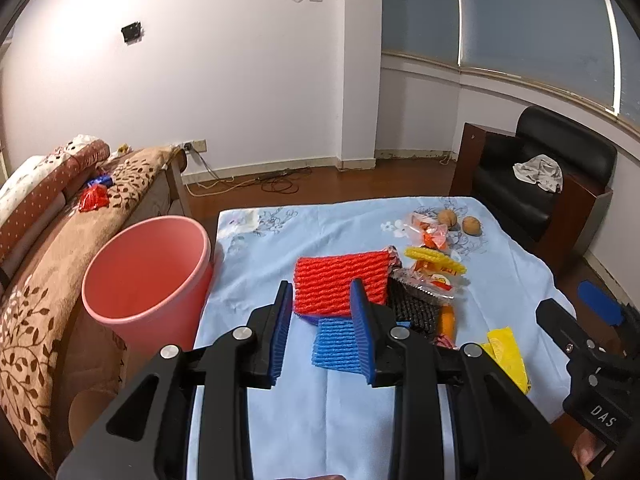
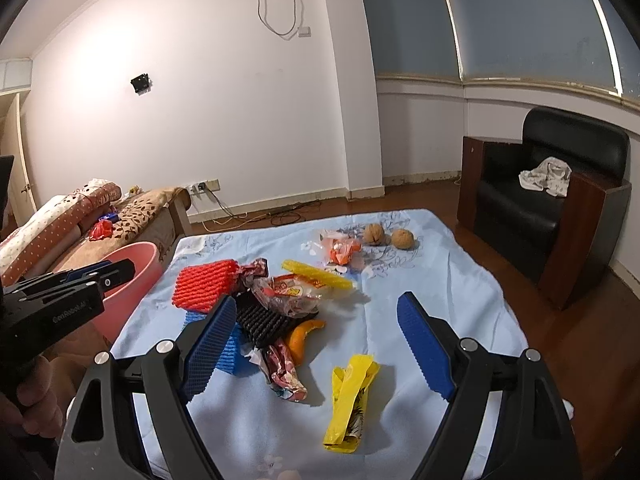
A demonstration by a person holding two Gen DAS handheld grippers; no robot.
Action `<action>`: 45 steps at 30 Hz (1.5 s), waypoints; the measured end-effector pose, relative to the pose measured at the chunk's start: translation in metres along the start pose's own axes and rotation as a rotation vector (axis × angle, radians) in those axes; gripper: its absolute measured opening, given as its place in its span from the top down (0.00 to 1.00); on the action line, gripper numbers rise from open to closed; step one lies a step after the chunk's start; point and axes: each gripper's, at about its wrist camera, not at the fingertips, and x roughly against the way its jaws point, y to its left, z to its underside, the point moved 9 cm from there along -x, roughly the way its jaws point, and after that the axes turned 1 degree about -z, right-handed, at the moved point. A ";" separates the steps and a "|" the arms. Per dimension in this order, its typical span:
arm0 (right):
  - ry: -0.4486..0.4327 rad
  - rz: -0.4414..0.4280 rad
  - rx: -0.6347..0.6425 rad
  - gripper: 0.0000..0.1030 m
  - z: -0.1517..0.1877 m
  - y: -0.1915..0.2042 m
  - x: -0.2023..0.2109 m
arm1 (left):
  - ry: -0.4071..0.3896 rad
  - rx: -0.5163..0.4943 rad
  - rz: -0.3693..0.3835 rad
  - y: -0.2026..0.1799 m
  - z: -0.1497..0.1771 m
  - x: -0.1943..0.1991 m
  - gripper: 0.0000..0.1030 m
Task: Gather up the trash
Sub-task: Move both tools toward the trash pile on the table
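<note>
The trash lies in a loose heap near the middle of the counter [image 2: 460, 280], which is covered with a light blue cloth. In the heap are a red foam net [image 1: 340, 282], a blue foam net [image 1: 336, 342], a black foam net [image 2: 262, 322], a snack wrapper [image 2: 294, 294], an orange peel [image 2: 304, 336] and a yellow stick [image 2: 318, 276]. A yellow wrapper [image 2: 352, 396] lies apart, closer to the near edge. Two walnuts [image 2: 388, 236] sit toward the far edge.

The pink bin [image 1: 148, 276] stands just beside the left edge of the counter, probably so that things can be dropped into it with a short move.

The left hand-held gripper [image 1: 324, 328] hangs above the red and blue nets, tilted down, its jaws half spread with nothing pinched between them. It seems to aim at one of these nets. The right hand-held gripper [image 2: 316, 344] is spread wide and empty, pointing down over the wrappers at the near side.
</note>
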 end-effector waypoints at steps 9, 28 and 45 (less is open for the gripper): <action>0.035 0.003 0.000 0.21 0.010 -0.001 -0.012 | 0.035 0.015 0.007 0.001 0.007 -0.013 0.71; 0.089 0.022 0.004 0.21 0.020 0.001 -0.029 | 0.087 0.039 0.017 0.008 0.019 -0.031 0.71; 0.096 0.050 0.002 0.21 0.021 -0.004 -0.029 | 0.096 0.035 0.021 0.007 0.021 -0.032 0.71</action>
